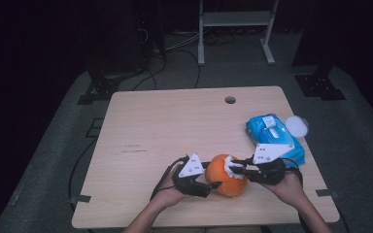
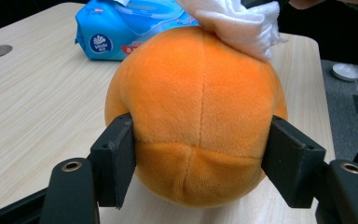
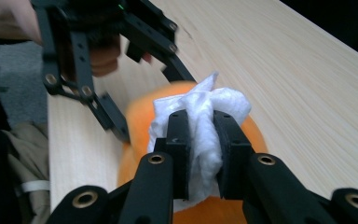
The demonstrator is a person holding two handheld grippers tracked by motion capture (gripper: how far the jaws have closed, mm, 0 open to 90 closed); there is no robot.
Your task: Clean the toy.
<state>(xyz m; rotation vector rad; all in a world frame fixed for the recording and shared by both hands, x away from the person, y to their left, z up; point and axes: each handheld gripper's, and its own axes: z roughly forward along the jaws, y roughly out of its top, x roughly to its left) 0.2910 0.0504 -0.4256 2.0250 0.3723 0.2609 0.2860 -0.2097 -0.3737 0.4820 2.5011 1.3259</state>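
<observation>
Round orange plush toy (image 1: pixel 228 177) sits on the light wooden table (image 1: pixel 175 126) near its near edge, right of centre. Left gripper (image 2: pixel 200 161) clamps the plush, one jaw pressed into each side. Crumpled white wipe (image 3: pixel 205 126) rests on the plush's top right, pinched between the closed-in jaws of the right gripper (image 3: pixel 200 140). Blue soft pack of wet wipes (image 1: pixel 273 136) lies just beyond, toward the right edge. White round lid (image 1: pixel 297 125) on the floor past that edge.
</observation>
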